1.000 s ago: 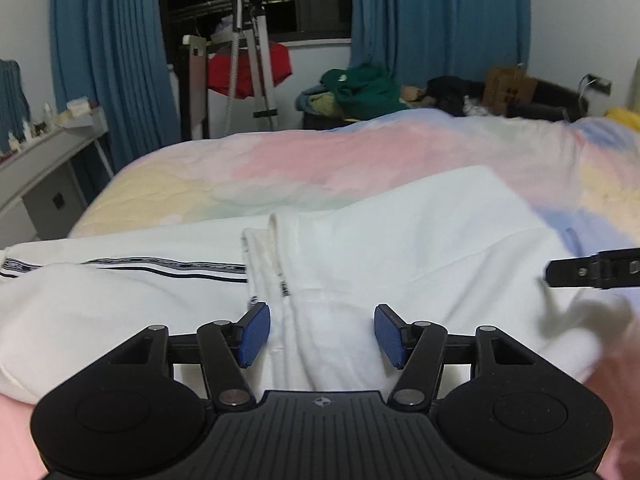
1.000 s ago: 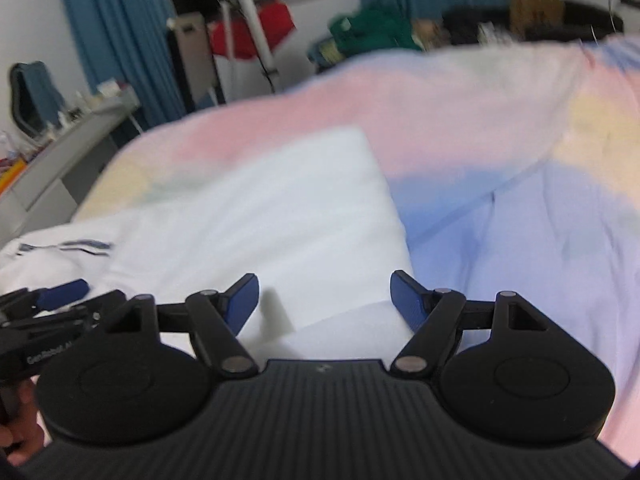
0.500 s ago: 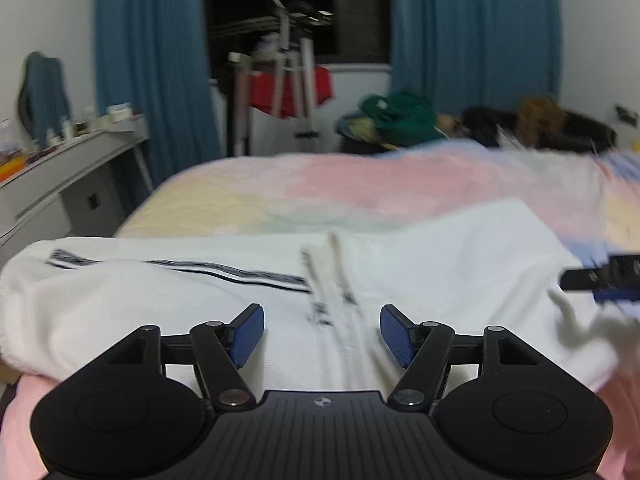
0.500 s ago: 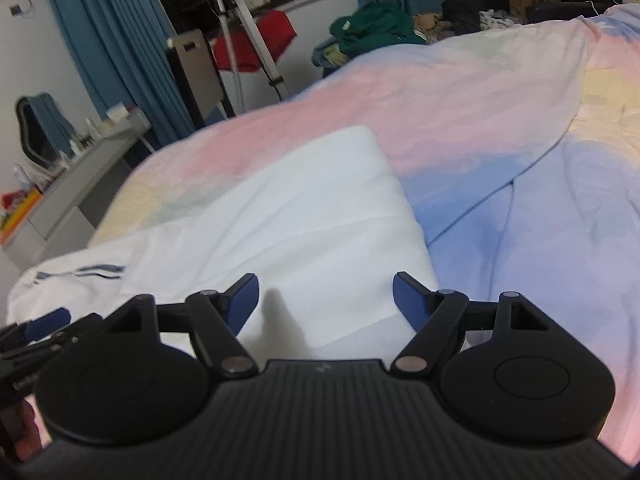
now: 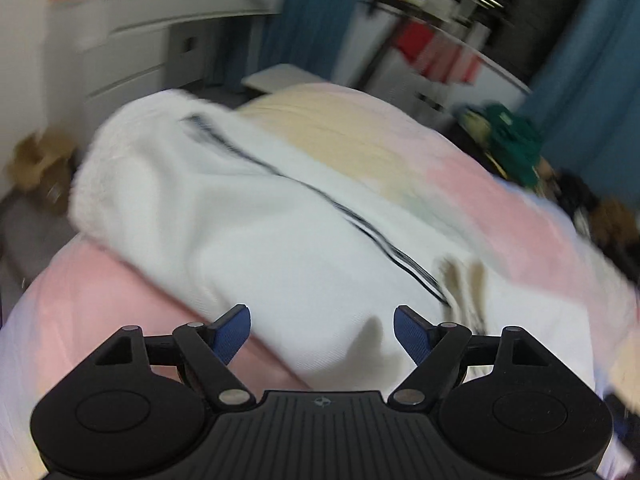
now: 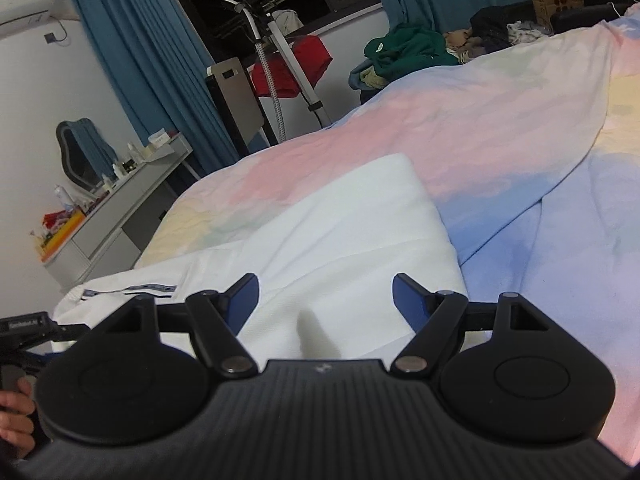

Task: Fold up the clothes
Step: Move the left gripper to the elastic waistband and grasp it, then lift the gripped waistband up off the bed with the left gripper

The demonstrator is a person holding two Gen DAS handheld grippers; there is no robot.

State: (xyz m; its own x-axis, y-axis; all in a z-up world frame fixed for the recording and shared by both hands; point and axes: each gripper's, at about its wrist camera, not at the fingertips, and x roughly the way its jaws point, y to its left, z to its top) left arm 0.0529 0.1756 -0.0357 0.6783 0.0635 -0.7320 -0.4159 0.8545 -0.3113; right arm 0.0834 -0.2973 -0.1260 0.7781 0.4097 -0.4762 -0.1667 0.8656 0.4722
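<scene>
A white garment [image 5: 256, 232] with a thin dark stripe lies spread on the pastel bedspread [image 5: 120, 292]. My left gripper [image 5: 322, 334] is open and empty, just above the garment's near edge; this view is blurred. In the right wrist view the same white garment [image 6: 344, 240] lies folded over, its right end a thick rounded fold. My right gripper [image 6: 324, 300] is open and empty over its near edge. The left gripper's body and the hand holding it show at the left edge [image 6: 24, 328].
A grey desk [image 6: 120, 208] with clutter stands left of the bed. A tripod stand [image 6: 280, 64] and red cloth [image 6: 296, 64] stand by the window. A pile of clothes [image 6: 408, 52] lies at the bed's far side. Blue curtains [image 6: 152, 64] hang behind.
My left gripper has swung to the left and tilted, now facing the garment's striped left end and the desk. My right gripper has stayed nearly still. Both stay open.
</scene>
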